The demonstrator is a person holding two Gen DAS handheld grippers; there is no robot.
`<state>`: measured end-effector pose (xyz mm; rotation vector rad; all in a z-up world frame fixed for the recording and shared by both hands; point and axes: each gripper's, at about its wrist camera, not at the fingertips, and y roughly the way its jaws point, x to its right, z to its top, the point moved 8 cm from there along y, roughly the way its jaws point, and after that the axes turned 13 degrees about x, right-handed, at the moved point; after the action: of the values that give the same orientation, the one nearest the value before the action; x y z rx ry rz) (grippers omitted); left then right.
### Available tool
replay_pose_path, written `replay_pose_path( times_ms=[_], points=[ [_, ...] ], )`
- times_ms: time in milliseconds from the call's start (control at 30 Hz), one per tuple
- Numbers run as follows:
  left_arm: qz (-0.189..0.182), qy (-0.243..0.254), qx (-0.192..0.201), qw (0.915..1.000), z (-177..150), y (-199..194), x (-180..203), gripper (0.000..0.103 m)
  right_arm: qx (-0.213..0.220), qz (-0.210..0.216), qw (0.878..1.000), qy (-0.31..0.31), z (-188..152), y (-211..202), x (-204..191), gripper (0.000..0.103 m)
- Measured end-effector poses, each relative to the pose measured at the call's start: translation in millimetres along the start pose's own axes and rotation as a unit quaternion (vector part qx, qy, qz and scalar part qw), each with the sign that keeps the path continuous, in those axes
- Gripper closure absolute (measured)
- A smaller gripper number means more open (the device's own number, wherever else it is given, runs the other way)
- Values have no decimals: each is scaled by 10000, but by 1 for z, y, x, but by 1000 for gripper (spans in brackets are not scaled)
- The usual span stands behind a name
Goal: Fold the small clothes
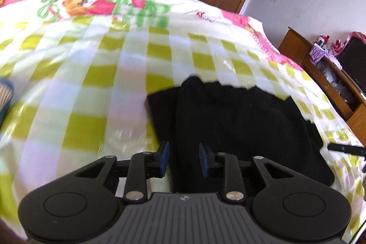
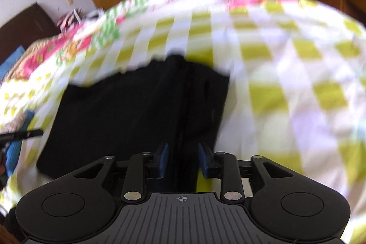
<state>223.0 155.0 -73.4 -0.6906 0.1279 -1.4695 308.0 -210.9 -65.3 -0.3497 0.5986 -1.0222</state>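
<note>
Black cloth, a small folded garment, lies flat on the bed's yellow-green checked quilt, just ahead of and partly under both grippers: the left gripper sits at its left near edge and the right gripper at its right near edge. Each gripper's blue-padded fingers stand apart with nothing clamped between them. The garment looks dark, smooth and roughly rectangular, with a lengthwise fold ridge and a wavy far edge.
</note>
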Motion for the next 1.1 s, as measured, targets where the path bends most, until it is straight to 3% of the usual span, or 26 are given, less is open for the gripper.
replay_pose_path(
  times_ms=[33, 167, 267, 367, 400, 433, 467, 500, 667, 733, 800, 900, 1000, 1100],
  points=[
    [-15, -7, 11, 10000, 4, 10, 0, 57, 130, 23, 9999, -35, 9, 9, 0, 64],
    [-70, -274, -187, 9994, 10, 53, -2, 56, 419, 139, 9990, 54, 36, 68, 1, 62],
    [-162, -307, -295, 9990, 7, 74, 3, 49, 258, 208, 9994, 92, 39, 111, 2, 55],
    [-41, -96, -343, 9994, 4, 87, 9, 51, 151, 166, 9997, 61, 35, 133, 0, 53],
    [-11, -31, -313, 9995, 5, 88, 11, 53, 208, 126, 9997, 87, 36, 132, 0, 58],
    [5, 43, -271, 9996, 7, 87, 13, 64, 216, 106, 9996, 113, 38, 131, -2, 76],
    [-17, 67, -235, 9997, 10, 86, 14, 75, 199, 112, 9997, 128, 39, 129, -3, 85],
    [-80, 13, -183, 9998, 13, 83, 14, 78, 196, 186, 9995, 150, 41, 125, -6, 93],
    [-208, -45, 245, 9995, 29, 65, 16, 81, 671, 402, 9968, 150, 64, 96, -21, 94],
    [-177, -47, 178, 9997, 25, 73, 14, 81, 858, 407, 9949, 347, 71, 91, -17, 94],
    [71, 75, -76, 9999, 11, 87, 6, 77, 758, 239, 9961, 387, 64, 104, -7, 94],
    [175, -41, -4, 9998, 7, 82, -1, 68, 156, -86, 9991, 393, 33, 135, 3, 87],
    [396, -151, 130, 9990, 12, 71, -13, 67, 423, -90, 9986, 298, 38, 122, 1, 75],
    [600, -61, 434, 9972, 20, 58, -12, 67, 680, -144, 9973, 239, 50, 106, 3, 74]
  ],
)
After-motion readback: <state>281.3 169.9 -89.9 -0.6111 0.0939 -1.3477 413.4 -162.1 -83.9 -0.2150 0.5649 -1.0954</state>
